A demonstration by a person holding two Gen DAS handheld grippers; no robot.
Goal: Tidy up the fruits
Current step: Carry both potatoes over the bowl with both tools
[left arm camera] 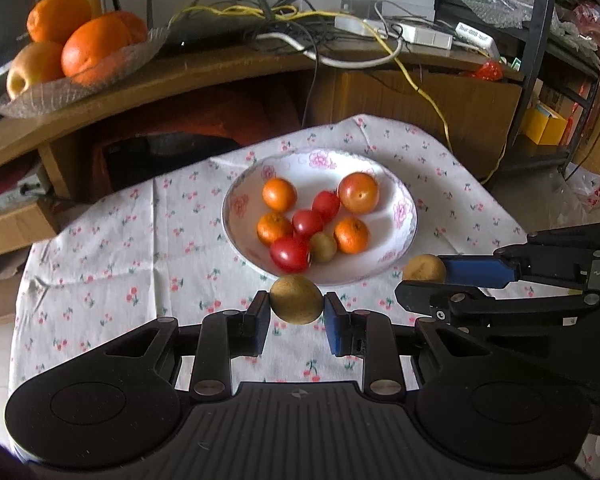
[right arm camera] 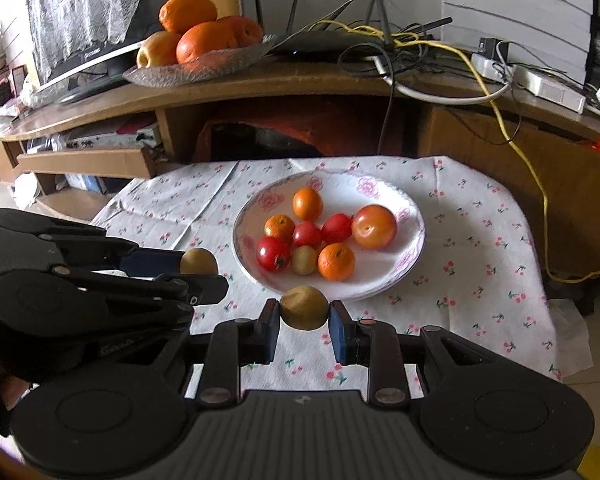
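Note:
A white floral plate [left arm camera: 404,208] [right arm camera: 414,216] sits on a cherry-print tablecloth [left arm camera: 140,240] [right arm camera: 480,264] and holds several small oranges, red tomatoes and one small brown-green fruit [left arm camera: 323,247] [right arm camera: 304,260]. My left gripper [left arm camera: 297,307] is shut on a brown-green fruit [left arm camera: 296,299], just short of the plate's near rim. My right gripper [right arm camera: 304,314] is shut on a similar brown fruit [right arm camera: 304,307], also at the near rim. Each gripper shows in the other's view with its fruit: the right gripper [left arm camera: 440,278] with its fruit [left arm camera: 423,267], the left gripper [right arm camera: 208,276] with its fruit [right arm camera: 198,262].
Behind the table runs a wooden shelf [left arm camera: 220,68] [right arm camera: 300,76] with a glass dish of large oranges and an apple [left arm camera: 76,48] [right arm camera: 196,40], a router and tangled cables [left arm camera: 340,28] [right arm camera: 420,48]. A metal rack [left arm camera: 540,40] stands at the right. Bare cloth lies left of the plate.

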